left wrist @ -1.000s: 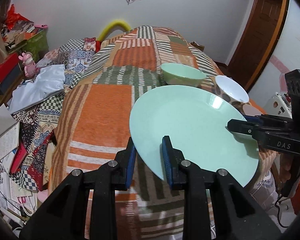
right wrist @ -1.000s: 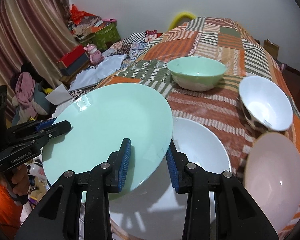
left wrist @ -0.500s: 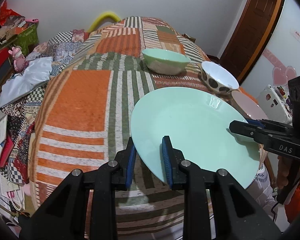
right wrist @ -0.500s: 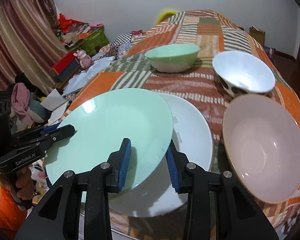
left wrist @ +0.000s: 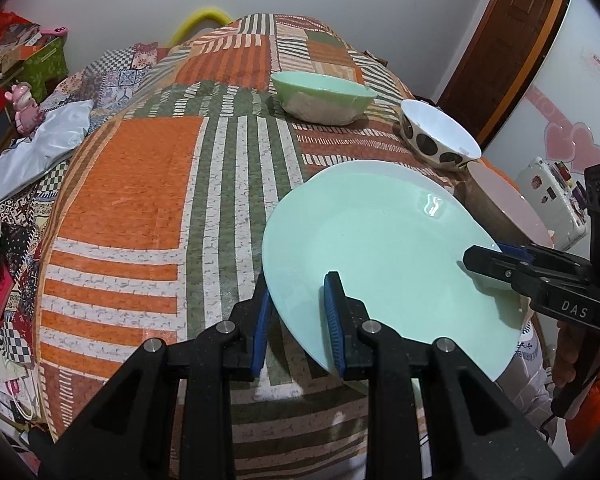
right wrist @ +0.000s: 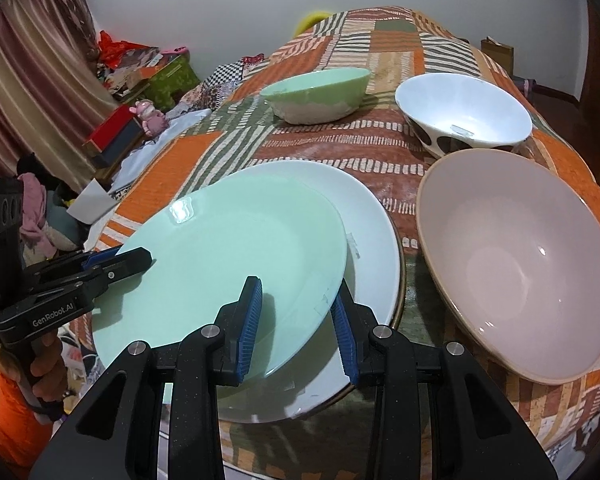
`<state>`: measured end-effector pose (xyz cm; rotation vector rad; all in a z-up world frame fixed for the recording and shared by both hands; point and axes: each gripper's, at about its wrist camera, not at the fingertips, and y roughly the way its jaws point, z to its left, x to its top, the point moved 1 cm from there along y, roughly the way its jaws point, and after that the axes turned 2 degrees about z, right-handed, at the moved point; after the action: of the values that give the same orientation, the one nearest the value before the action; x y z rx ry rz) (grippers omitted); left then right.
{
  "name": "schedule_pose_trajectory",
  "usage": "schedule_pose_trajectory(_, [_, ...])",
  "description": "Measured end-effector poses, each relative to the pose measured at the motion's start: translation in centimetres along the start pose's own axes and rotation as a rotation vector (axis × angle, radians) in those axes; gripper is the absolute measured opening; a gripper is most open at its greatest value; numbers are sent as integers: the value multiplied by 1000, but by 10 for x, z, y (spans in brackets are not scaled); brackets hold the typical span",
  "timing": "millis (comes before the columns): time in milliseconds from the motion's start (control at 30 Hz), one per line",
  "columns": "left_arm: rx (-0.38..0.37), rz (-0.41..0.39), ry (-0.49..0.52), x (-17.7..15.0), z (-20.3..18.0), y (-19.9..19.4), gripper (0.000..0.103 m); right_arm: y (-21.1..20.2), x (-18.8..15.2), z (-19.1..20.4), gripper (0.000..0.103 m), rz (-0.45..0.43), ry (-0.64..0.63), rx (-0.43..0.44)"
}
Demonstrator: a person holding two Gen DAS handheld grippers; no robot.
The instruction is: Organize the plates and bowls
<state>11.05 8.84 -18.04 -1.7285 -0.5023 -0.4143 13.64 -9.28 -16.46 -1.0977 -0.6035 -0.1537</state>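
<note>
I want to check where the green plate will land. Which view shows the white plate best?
The right wrist view: the white plate shows broadly beside and below the green plate. In the left wrist view only a thin sliver of its rim shows past the green plate.

Pink bowl [right wrist: 516,264] just beside white plate [right wrist: 374,240]

A patchwork-covered bed [right wrist: 204,152] carries white plate [right wrist: 374,236], green bowl [right wrist: 316,94], spotted bowl [right wrist: 464,114], pink bowl [right wrist: 520,260].
</note>
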Motion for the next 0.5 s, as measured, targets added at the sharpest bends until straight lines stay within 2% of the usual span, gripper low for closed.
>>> schedule_pose_trajectory(500, [-9, 40, -12, 4, -2, 22, 25, -1, -3, -9, 32, -2, 25, -15])
